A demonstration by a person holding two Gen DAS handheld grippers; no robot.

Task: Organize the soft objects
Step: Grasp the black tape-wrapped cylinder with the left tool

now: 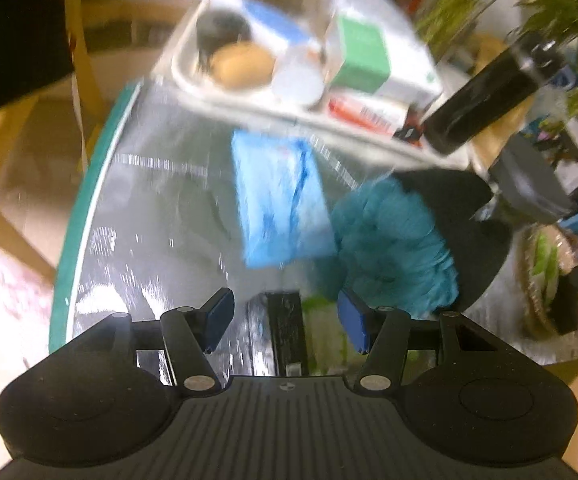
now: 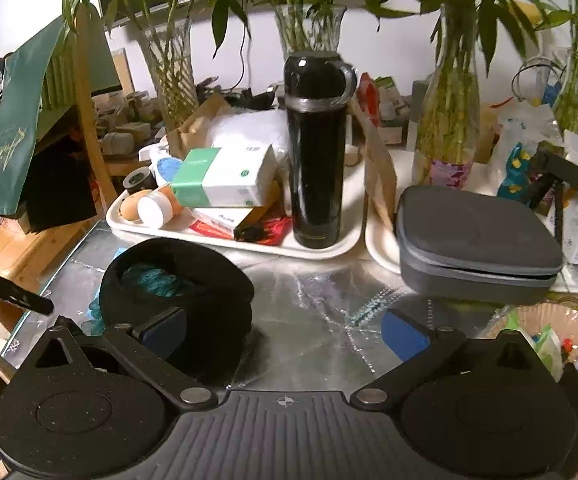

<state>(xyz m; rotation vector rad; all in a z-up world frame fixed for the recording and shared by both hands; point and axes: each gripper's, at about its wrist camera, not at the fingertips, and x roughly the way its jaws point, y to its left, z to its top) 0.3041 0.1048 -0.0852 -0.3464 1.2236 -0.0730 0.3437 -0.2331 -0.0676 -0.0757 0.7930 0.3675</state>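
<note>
Hovering both hands over the glass table (image 2: 313, 304) with my left gripper (image 1: 285, 318) and right gripper (image 2: 285, 336) released and empty, I face the teal fluffy thing (image 1: 389, 240) tucked against the black cushion (image 2: 193, 292), beside the blue cloth (image 1: 281, 204).

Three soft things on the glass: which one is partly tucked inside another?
The teal fluffy piece: it sits in the hollow of the curved black cushion. The flat light-blue cloth lies beside them on the glass table, nested in nothing.
</note>
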